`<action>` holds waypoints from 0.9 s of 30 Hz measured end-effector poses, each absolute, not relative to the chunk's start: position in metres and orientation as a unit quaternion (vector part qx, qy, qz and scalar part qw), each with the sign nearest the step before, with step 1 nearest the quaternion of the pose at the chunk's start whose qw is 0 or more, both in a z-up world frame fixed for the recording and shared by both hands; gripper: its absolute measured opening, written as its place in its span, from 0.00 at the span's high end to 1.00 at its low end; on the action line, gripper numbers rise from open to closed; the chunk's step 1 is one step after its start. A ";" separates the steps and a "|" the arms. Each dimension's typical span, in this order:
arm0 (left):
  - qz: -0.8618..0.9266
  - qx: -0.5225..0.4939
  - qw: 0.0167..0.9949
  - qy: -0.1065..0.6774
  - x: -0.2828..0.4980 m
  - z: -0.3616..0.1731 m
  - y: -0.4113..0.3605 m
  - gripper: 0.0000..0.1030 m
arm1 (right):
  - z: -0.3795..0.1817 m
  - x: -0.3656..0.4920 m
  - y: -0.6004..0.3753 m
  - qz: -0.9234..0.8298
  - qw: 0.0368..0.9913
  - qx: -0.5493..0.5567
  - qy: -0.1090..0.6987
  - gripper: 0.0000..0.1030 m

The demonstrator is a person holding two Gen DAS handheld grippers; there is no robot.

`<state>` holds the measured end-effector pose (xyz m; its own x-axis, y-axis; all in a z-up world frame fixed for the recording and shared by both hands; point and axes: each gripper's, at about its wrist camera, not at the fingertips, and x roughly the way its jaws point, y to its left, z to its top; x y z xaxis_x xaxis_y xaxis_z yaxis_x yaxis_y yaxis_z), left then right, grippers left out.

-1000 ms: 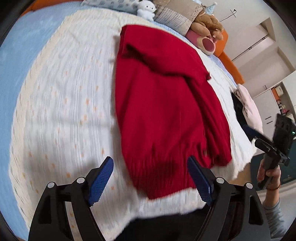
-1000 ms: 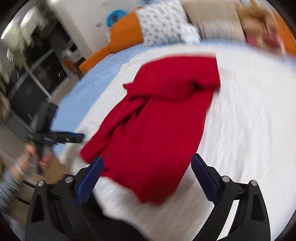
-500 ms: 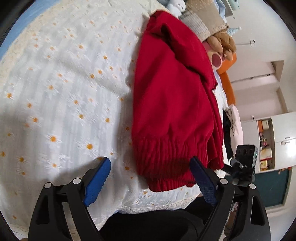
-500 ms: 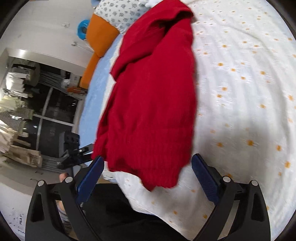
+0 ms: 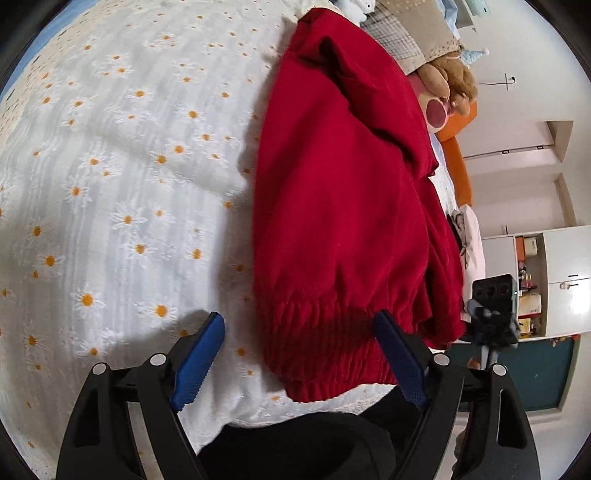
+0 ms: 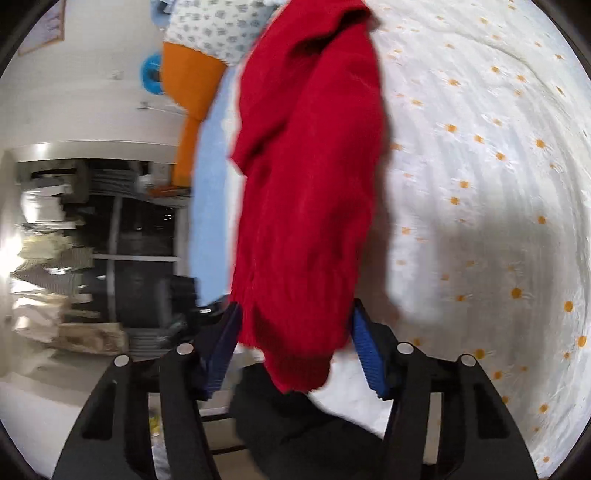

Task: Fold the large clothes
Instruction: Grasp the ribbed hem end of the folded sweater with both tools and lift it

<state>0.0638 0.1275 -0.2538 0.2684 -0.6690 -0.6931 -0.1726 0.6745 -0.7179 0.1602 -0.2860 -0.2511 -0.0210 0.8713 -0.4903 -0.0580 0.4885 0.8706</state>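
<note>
A red sweater (image 5: 340,206) lies lengthwise on the white daisy-print bedspread (image 5: 122,177), its ribbed hem (image 5: 325,354) at the near bed edge. My left gripper (image 5: 299,356) sits low over the hem's left corner. Its jaws are wide and closing slightly, and the hem fills the right half of the gap. In the right wrist view the sweater (image 6: 310,177) runs away from me. My right gripper (image 6: 295,350) straddles the hem's other corner (image 6: 295,343). Its jaws are closing, with the blue pads (image 6: 365,354) at the cloth's sides and not clamped. The right gripper (image 5: 493,314) also shows in the left wrist view.
Pillows (image 5: 410,33) and a brown plush toy (image 5: 448,83) sit at the head of the bed by an orange headboard (image 5: 460,162). A pile of clothes (image 5: 471,236) lies at the bed's right side. Cupboards (image 5: 557,280) stand beyond. Dark clothing (image 5: 295,443) fills the bottom.
Both grippers sank toward the near hem and rolled. The sweater now looms larger. The right jaws narrowed from wide open to around the hem's corner.
</note>
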 end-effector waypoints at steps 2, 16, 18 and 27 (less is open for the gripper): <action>-0.199 -0.376 0.694 0.581 0.069 -0.252 0.121 0.16 | -0.248 0.162 -0.279 0.384 0.616 0.320 0.609 0.32; -0.232 -0.328 0.691 0.600 0.088 -0.211 0.099 0.17 | -0.261 0.176 -0.287 0.393 0.569 0.349 0.633 0.54; -0.238 -0.323 0.690 0.603 0.090 -0.207 0.097 0.14 | -0.262 0.178 -0.282 0.396 0.567 0.345 0.634 0.44; -0.220 -0.324 0.657 0.644 0.081 -0.250 0.098 0.17 | -0.278 0.175 -0.276 0.339 0.558 0.311 0.691 0.21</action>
<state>0.0811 0.0981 -0.2499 0.0732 -0.7062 -0.7042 -0.1288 0.6935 -0.7089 0.1748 -0.2762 -0.2780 -0.1844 0.8079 -0.5598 0.0510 0.5766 0.8154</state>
